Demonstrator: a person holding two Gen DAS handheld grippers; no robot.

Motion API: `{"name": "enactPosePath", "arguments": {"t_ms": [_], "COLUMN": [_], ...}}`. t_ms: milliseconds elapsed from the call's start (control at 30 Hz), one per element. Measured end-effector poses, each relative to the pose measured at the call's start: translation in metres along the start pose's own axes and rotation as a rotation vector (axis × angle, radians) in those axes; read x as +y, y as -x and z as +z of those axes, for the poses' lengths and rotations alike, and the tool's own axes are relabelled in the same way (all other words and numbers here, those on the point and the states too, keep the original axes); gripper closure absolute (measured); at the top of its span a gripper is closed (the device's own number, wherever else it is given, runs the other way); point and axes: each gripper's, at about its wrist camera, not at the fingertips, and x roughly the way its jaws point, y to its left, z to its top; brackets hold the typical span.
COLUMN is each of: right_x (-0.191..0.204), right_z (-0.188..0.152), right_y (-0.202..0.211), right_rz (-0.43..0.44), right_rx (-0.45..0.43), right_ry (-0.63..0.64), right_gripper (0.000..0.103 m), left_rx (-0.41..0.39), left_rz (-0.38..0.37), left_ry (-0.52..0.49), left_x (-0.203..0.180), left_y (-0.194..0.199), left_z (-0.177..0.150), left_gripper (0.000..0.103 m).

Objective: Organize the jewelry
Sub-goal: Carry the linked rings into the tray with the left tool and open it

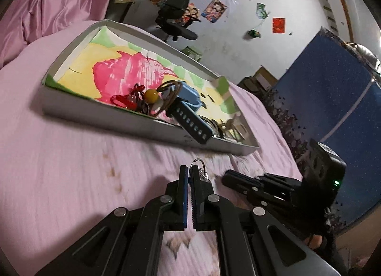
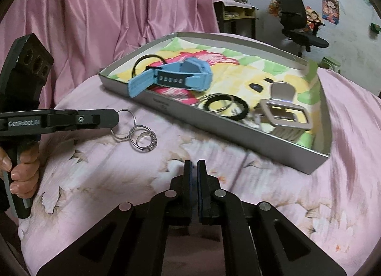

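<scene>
The left tool (image 2: 114, 116) pinches a chain of linked silver key rings (image 2: 140, 133) by the end ring, its fingers pressed together on the wire; the rest of the chain trails onto the pink quilt (image 2: 95, 180) just beyond the tool's tip. In the left wrist view the gripped ring (image 1: 197, 165) pokes out past the fingertips. The right tool (image 2: 194, 169) hovers over the quilt with its fingers nearly together and nothing between them, well short of the rings.

Ahead of both tools lies a shallow grey tray (image 2: 214, 133) lined with a flowered print. Inside it, a blue watch (image 2: 176, 76) lies near the far left corner, its strap end hanging over the near wall. Metal rings and a black band (image 2: 226, 105) sit farther right, beside a silver buckle (image 2: 283, 111). Bare quilt stretches between the tools and the tray's near wall. A hand (image 2: 21, 171) grips the left tool's handle.
</scene>
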Motion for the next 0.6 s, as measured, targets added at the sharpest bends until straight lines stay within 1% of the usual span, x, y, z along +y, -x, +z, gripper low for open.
{"name": "enactPosePath", "arguments": {"t_ms": [67,133,200,267,400,500,600], "right_x": [0.003,0.004,0.003,0.003,0.009,0.016,0.023], "right_z": [0.000,-0.001,-0.001,-0.001,-0.003,-0.004,-0.005], "right_y": [0.000,0.001,0.003,0.005,0.008,0.009,0.008], "right_rz": [0.005,0.006,0.006,0.015,0.052,0.109,0.127], "right_rx": [0.001,-0.001,-0.007,-0.012,-0.014,-0.010,0.004], "right_ry": [0.007,0.009,0.005,0.004,0.020,0.031,0.053], "right_gripper": [0.087,0.082,0.082,0.081,0.081,0.081,0.082], "left_rx": [-0.005,-0.013,-0.020,-0.026,-0.058,-0.061,-0.058], "left_rz": [-0.025,-0.035,-0.032,-0.032,-0.025,0.012,0.039], "left_ry": [-0.034,-0.076,-0.104,-0.109,-0.077,-0.051,-0.020], "left_x": [-0.005,-0.014,-0.021,-0.022,-0.016,-0.009,0.001], "left_y": [0.005,0.010,0.014,0.017,0.022,0.021,0.019], "left_z": [-0.003,-0.004,-0.004,-0.003,0.001,0.005,0.005], "left_gripper": [0.100,0.100,0.100,0.100,0.100,0.100,0.100]}}
